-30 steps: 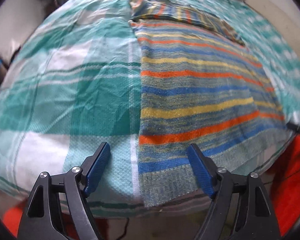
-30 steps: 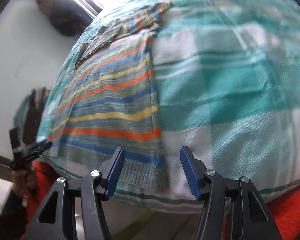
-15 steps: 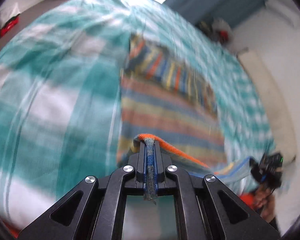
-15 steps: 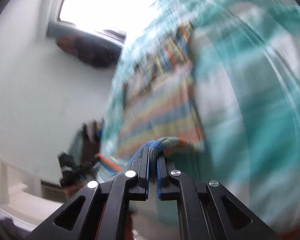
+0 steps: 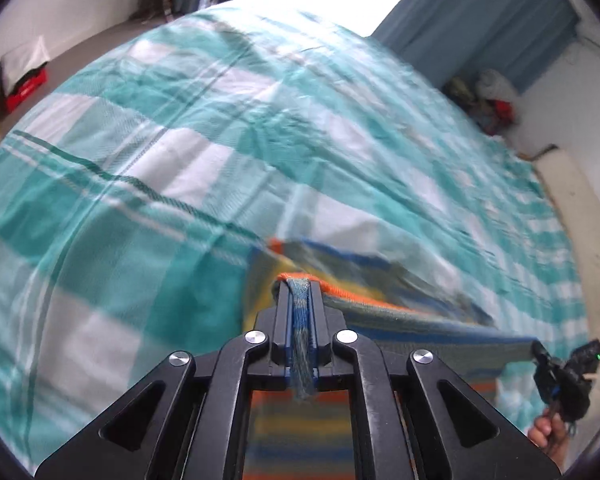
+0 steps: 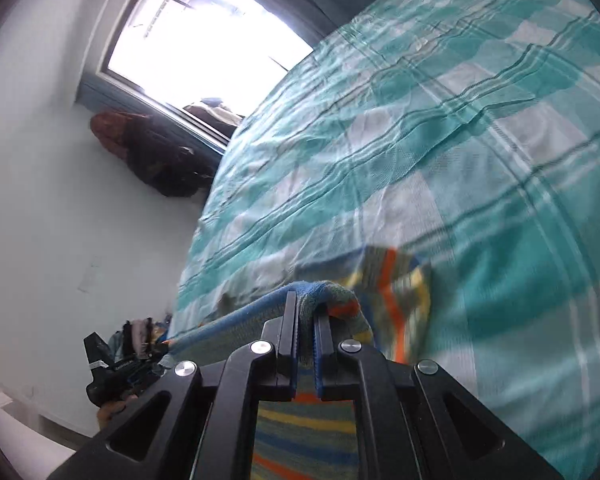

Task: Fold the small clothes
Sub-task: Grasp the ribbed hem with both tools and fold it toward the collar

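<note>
Daylight is flooding in from the window (image 6: 204, 44), which is blowing out to pure white in both views. The checked bedcover (image 5: 188, 128) is staying evenly lit, with only soft crease shadows. Motion blur is smearing the striped garment (image 5: 340, 268) and nearby checks (sharper farther off). Fisheye bending is curving the bed edges, and black vignetting is darkening the corners.

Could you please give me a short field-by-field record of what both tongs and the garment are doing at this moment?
surface: teal and white checked bedsheet
garment: striped knit garment in blue, orange and yellow
left tongs: shut on the garment's hem
right tongs: shut on the garment's hem
garment state: hem stretched between both tongs, raised off the sheet; far part lies on it
background: bright window
</note>
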`<state>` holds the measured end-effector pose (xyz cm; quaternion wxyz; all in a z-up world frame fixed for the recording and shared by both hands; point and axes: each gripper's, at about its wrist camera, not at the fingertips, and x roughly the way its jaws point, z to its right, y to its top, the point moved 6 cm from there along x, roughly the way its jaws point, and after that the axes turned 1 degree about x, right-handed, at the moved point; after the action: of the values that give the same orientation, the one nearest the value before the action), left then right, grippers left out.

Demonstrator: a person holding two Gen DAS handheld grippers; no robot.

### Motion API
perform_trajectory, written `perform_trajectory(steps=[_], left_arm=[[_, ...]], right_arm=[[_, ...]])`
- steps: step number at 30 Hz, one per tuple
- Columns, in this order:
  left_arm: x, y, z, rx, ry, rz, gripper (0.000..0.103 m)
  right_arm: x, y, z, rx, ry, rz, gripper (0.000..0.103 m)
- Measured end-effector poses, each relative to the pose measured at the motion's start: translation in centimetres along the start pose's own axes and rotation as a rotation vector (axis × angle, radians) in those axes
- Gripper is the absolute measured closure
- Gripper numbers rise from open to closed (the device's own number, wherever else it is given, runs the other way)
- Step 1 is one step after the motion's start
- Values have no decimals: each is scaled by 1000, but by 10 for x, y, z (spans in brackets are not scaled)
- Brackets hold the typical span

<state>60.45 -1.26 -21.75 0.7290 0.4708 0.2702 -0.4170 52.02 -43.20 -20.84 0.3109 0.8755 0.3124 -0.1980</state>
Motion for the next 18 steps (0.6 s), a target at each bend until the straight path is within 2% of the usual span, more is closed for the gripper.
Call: perform_trajectory(steps=[1,3,4,5,7,8,10,12,14,15,17,18], left_arm=[[12,5,-6,-16,32,-8,90],[18,10,-18,-30,98,10,87],[17,11,-22,-30,102,19,79],[13,10,-24,-27,94,26,69],[-4,3,-28,12,94,65,61],[-19,-4,-27,47,97,90,61],[-41,-23,-18,116,55,108,58],[-55,-45,0,212,-8,82,53],[-52,-68,21,309,-77,6,41],[-48,-77,30,343,-99,-36,40],[-23,-88,48,404,-108,-139,39],[-9,-84,54,407,-94,-162,39]], right_arm=[[13,2,6,7,-16,-17,91],[34,10,19,5,-104,-16,76],[38,11,24,6,-138,-3,71],[39,11,27,8,-152,4,71],[32,8,25,-15,-168,21,71],[25,5,17,-60,-170,31,71],[18,-7,-7,-184,-179,14,71],[25,-31,-34,-296,-146,-92,71],[46,-64,-51,-320,-81,-294,71],[62,-78,-55,-310,-63,-398,71],[93,-93,-52,-305,-113,-522,71],[108,-89,-50,-286,-132,-532,71]])
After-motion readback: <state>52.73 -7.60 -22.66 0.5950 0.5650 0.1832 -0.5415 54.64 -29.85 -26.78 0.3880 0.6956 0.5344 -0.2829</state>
